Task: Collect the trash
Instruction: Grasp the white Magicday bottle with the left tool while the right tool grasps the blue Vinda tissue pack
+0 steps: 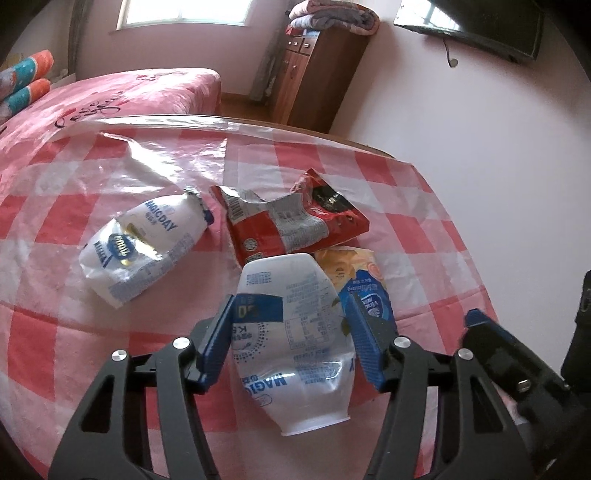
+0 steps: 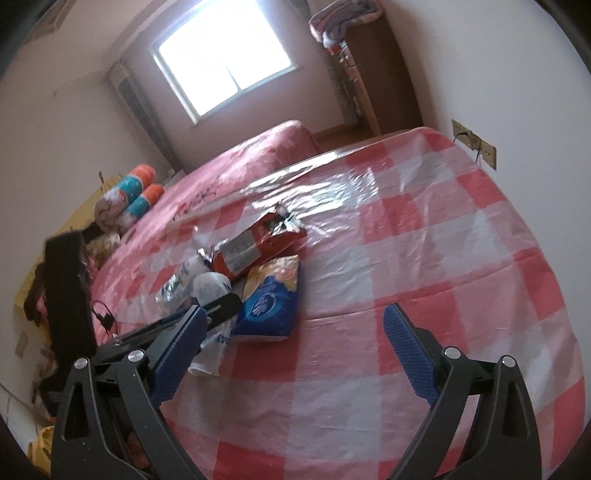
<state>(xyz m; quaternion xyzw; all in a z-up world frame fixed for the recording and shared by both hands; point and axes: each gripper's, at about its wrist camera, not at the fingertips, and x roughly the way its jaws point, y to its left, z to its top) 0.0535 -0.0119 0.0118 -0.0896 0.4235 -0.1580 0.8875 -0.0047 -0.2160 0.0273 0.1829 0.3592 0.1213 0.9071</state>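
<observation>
- Left wrist view: left tongs (image 1: 291, 317) straddle a white crumpled wrapper (image 1: 291, 325) w/ blue print, flat on the desk (image 1: 424, 221); blue pads sit at its two edges, can't tell if they actually press it.
- Same view, other trash: 2nd white wrapper (image 1: 144, 240) to the left, lying apart; red wrapper (image 1: 291, 221) just behind the white one, touching it; blue-and-yellow packet (image 1: 362, 280) on the right, partly under red + white.
- Only this view shows the print on the wrappers, a clear plastic sheet (image 1: 177, 162) at the desk's far side, and a TV (image 1: 480, 29) on the wall.
- Right tongs' tip pokes in at lower right (image 1: 476, 321).
- Right wrist view: right tongs (image 2: 295, 325) stand wide apart, nothing between them, over bare checked cloth beside the pile.
- Here the blue-and-yellow packet (image 2: 269, 295) is seen whole; white wrapper (image 2: 212, 288) mostly hidden by the left tool.
- Only this view shows wall sockets (image 2: 476, 144).
</observation>
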